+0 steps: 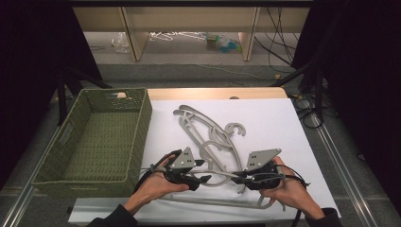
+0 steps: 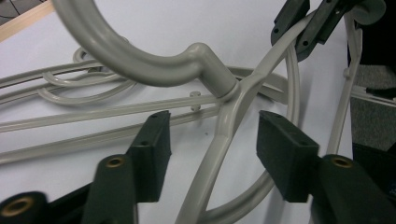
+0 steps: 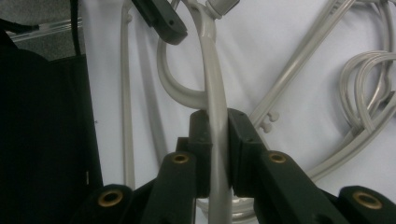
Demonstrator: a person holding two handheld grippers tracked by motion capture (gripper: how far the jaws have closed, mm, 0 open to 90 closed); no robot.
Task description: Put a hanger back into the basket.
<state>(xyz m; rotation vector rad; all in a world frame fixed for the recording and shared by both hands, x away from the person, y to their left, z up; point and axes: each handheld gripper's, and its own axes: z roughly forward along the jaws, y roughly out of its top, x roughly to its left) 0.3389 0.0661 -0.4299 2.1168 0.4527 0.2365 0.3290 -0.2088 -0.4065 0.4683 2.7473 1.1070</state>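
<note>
White sheeting [image 1: 265, 118] is covering the table where a pile of grey plastic hangers [image 1: 208, 137] is lying just right of a green woven basket [image 1: 94, 137]. Nearest the person, the right gripper [image 3: 215, 140] is clamping the arm of one grey hanger [image 2: 219, 135] between closed jaws. The left gripper [image 2: 212, 149] is straddling the same hanger below its hook, jaws standing wide and touching nothing.
</note>
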